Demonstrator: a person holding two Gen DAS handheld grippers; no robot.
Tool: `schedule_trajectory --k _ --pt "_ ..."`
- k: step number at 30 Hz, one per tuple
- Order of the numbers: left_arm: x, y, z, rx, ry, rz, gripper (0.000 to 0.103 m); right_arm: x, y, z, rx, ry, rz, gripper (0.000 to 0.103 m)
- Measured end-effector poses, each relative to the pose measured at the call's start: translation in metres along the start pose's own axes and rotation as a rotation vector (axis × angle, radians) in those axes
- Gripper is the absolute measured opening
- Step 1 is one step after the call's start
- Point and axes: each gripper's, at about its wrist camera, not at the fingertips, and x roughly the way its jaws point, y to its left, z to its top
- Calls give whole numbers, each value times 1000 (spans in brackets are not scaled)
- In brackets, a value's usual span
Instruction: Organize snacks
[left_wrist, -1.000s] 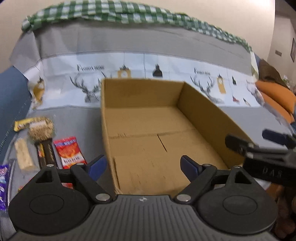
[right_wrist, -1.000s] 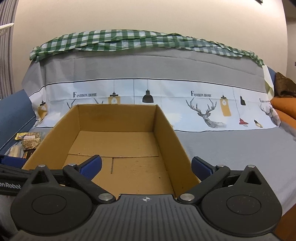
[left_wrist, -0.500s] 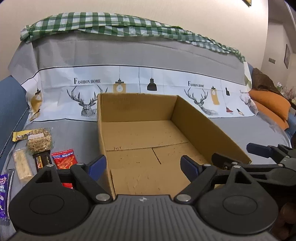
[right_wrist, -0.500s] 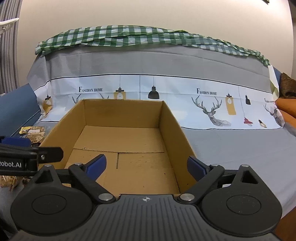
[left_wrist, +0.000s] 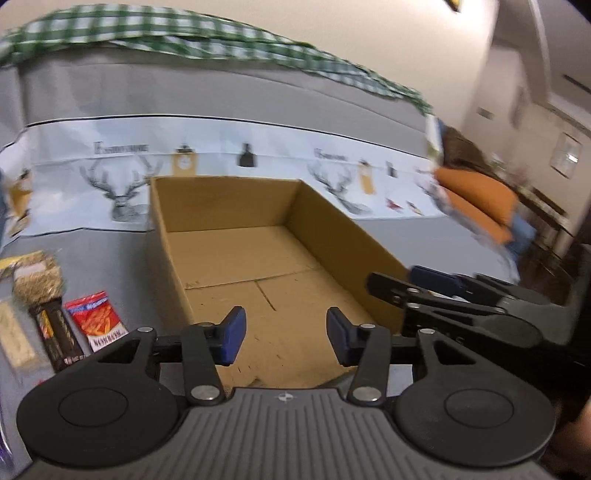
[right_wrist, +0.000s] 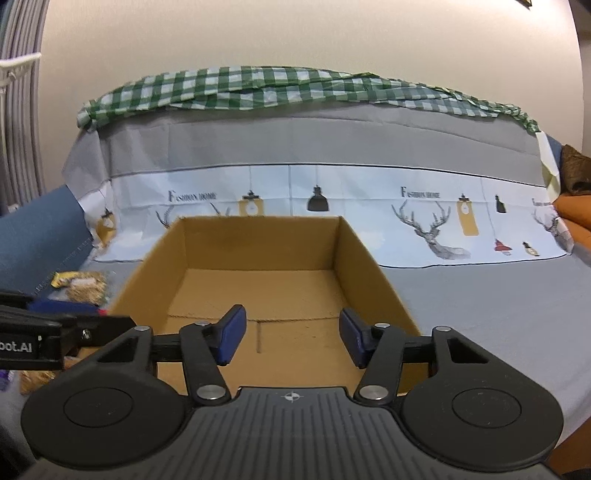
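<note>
To the left of the left gripper (left_wrist: 283, 334), whose jaws stand parted with nothing between them, the snacks lie on the grey sofa cover (left_wrist: 110, 254): a pale bar (left_wrist: 16, 338), a dark bar (left_wrist: 55, 334) and a red packet (left_wrist: 96, 315), with a granola pack (left_wrist: 37, 275) farther ahead. The bars' long axes point away from the gripper, roughly parallel to the box wall. Straight ahead of both grippers sits the empty cardboard box (left_wrist: 258, 258). The right gripper (right_wrist: 290, 334) is likewise released and empty. I judge the risk to be the two grippers colliding, since they hang close, or a slick packet slipping from a flat pinch.
</note>
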Motion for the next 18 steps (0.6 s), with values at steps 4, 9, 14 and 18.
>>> schedule_trajectory --k 4,9,14,18 --pt "-26 39 7 107 3 -20 53 -4 16 4 2 -18 55 58" --pt "-55 116 -4 45 7 64 51 -5 49 7 -17 -45 136 54" --pt "-58 180 -42 -201 44 160 26 -1 94 2 -53 -49 256 52" --pt "-54 193 -52 -230 33 230 26 8 138 -11 -136 -13 353 47"
